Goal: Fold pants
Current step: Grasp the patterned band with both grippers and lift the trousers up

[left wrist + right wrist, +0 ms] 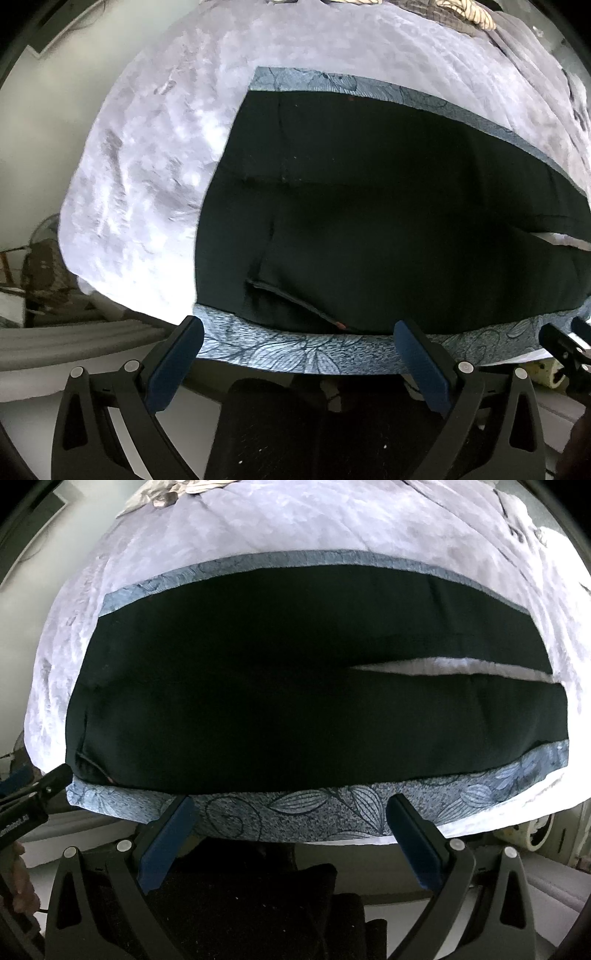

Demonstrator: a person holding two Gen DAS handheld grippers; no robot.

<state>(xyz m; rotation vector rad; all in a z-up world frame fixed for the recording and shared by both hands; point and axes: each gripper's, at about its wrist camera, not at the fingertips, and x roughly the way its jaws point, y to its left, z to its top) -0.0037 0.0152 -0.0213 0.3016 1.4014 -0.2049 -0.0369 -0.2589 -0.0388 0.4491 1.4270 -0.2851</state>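
Observation:
Black pants [369, 221] lie spread flat on a bed, with a blue floral side stripe [295, 350] along the near edge and another along the far edge. The waist is to the left, the two legs run right with a narrow gap between them [461, 666]. My left gripper [299, 332] is open and empty, hovering at the near stripe by the waist end. My right gripper [290, 805] is open and empty, just in front of the near stripe [332, 812] of the pants [277, 709] further along the leg.
The pale lilac bedspread [147, 184] covers the bed [332, 524]. Crumpled patterned cloth [469, 11] lies at the far end. A fan and clutter [40, 266] stand on the floor left. A dark chair [295, 424] sits below the grippers.

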